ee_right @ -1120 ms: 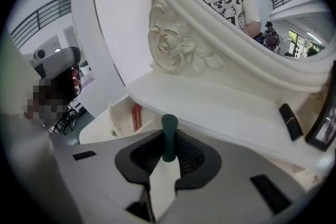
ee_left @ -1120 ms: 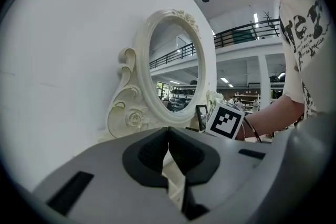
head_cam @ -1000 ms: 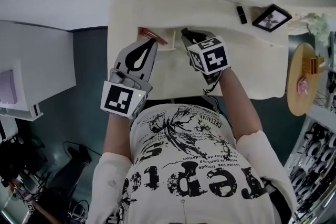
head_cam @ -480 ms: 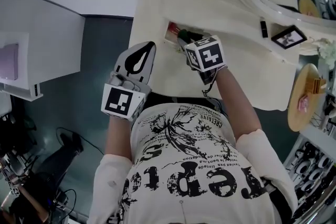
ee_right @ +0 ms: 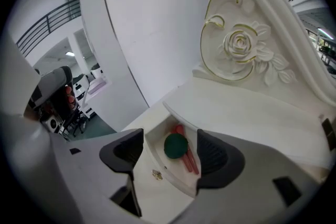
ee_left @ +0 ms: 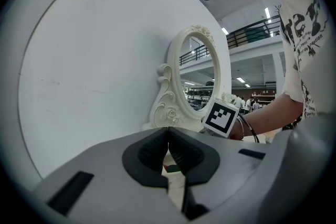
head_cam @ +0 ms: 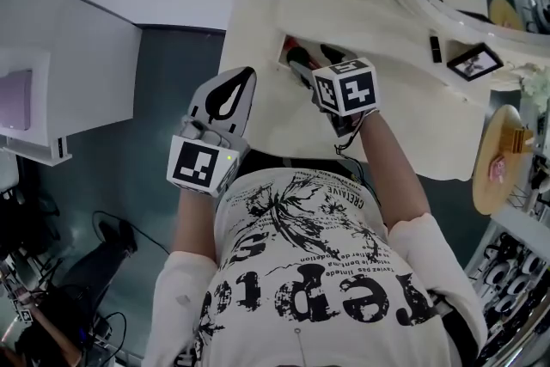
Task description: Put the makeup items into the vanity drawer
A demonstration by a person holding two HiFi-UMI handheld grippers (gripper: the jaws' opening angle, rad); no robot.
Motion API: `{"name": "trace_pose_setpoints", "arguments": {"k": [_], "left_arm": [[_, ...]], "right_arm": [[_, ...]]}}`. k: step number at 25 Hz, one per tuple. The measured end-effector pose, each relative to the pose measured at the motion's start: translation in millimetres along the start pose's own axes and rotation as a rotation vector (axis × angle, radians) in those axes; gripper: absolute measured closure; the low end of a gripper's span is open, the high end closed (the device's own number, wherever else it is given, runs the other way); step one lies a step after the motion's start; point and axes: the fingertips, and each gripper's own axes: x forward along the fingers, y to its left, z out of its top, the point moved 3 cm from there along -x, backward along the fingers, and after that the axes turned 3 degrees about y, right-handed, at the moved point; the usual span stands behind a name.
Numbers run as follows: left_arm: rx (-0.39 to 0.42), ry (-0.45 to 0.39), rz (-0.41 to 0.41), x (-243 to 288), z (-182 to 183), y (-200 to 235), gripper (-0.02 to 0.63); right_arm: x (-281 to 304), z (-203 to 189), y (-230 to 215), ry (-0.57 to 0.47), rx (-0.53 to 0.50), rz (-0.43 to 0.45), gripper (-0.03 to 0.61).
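Right tool has just been opening its jaws. The green-topped makeup item it held before now lies in the open drawer, on some red sticks. The jaws stand wide apart over the drawer and hold nothing. The left tool is closed tight and empty, by the desk's left edge.

Bright, even indoor light, soft shadows; fisheye bending and dark corners in gripper views.
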Motion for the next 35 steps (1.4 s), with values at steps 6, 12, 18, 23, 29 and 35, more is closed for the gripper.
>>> {"name": "trace_pose_setpoints", "arguments": {"k": [6,12,18,23,29,35], "left_arm": [[0.054,-0.021,-0.049,5.1,19.0,-8.4,0.6],[0.105,-0.055,-0.114,10.8,43.7,-24.6,0.6],[0.157,-0.078,-0.163,17.4,62.2,-43.7,0.6],[0.188,-0.106,-0.192,19.4,78.3,-55.2,0.6],[0.201,-0.118,-0.199,15.1,85.7,-61.9,0.6],[0.186,-0.111,-0.209,14.0,84.0,-60.2,0.6]], "right_arm": [[-42.7,10.5,1.7,-0.143,-0.011,-0.037,0.292],[-100.7,18.8,5.7,-0.328,-0.064,-0.099,0.38],[-174.2,23.5,-3.2,-0.603,-0.028,-0.264,0.565],[-213.0,19.4,-1.4,-0.739,-0.047,-0.283,0.565],[-236.9,12.1,1.3,-0.829,-0.081,-0.318,0.566],[-236.2,9.2,5.0,-0.817,-0.095,-0.347,0.566]]}}
